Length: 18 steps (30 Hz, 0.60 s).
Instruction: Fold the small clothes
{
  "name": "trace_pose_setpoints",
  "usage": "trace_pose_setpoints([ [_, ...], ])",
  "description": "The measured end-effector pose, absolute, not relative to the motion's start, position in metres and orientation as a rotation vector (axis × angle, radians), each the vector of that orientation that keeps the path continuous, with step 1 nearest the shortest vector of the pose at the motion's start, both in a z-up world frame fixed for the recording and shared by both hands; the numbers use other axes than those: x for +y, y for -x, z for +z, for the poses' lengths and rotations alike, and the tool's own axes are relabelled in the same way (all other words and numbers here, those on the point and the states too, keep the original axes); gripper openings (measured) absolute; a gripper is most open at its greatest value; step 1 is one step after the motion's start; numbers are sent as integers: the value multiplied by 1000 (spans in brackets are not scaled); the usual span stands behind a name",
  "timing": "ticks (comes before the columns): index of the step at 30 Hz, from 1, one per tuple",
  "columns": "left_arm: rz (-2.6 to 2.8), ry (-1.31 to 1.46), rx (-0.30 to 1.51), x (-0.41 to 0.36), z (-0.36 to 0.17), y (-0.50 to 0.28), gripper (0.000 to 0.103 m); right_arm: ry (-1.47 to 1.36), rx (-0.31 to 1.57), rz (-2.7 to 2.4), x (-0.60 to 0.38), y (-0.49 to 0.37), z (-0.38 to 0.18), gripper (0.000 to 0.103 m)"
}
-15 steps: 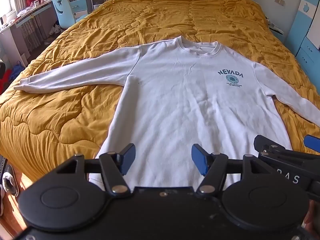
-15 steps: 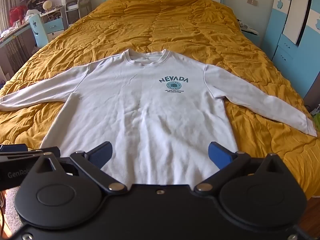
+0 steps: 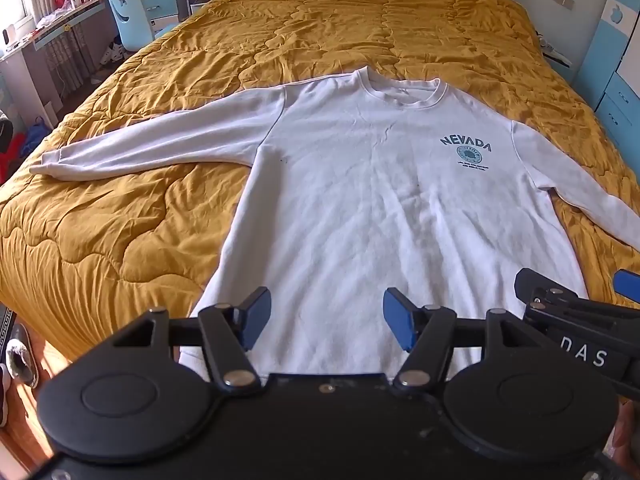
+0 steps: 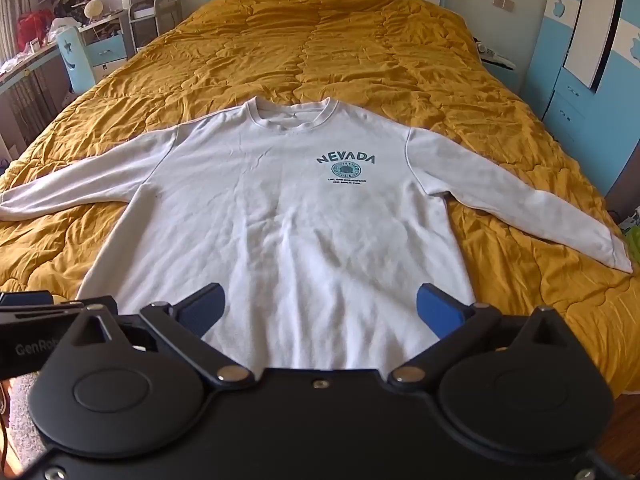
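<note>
While the sweatshirt [image 4: 304,216] lies flat, face up, sleeves spread on the quilt [image 4: 320,52], I hold L gripper [image 3: 326,318] & R gripper [image 4: 320,312] over the hem — both jaws apart, empty. Step: pre-grasp. Next, I judge: pinch a sleeve, fold inward.

Sweatshirt [image 4: 280,216] flat on quilt [image 4: 320,48], collar farthest

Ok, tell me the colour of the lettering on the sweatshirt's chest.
Dark teal lettering on the white sweatshirt, clearest in the right wrist view.
</note>
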<state>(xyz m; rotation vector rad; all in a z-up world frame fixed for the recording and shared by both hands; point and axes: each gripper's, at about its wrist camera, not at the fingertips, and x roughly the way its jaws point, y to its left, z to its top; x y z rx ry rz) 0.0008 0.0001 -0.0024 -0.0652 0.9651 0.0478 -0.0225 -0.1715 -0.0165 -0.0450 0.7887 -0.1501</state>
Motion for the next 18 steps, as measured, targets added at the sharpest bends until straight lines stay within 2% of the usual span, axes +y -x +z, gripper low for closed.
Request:
trace_pose_setpoints([
  [18,49,78,977,2,-2,-2,66,48,792,-153,-176,23,-18,103],
])
